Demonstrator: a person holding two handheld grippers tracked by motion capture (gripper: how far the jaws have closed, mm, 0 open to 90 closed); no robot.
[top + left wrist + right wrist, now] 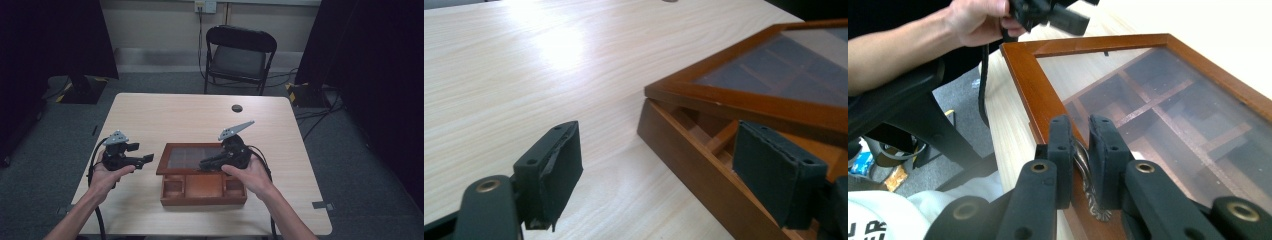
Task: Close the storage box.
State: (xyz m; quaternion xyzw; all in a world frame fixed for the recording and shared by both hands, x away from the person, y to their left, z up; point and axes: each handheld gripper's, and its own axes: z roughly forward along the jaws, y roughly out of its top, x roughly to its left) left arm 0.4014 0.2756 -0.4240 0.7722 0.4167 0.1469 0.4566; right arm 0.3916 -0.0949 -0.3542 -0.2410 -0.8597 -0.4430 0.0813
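Centrally, low in the high view, a wooden box (202, 187) sits on the pale desk (165, 112), its glass-paned lid (192, 157) raised at the near edge. The right tool (206, 164), in the person's right hand (250, 175), is clamped narrow on the small metal handle (1083, 160) at the lid's front rim, seen at lower centre of the right gripper view. The left tool (145, 159), held in the left hand (107, 175) at left of the box, stands wide apart and empty, one jaw over the open box. A folding chair (240, 57) stands at upper centre.
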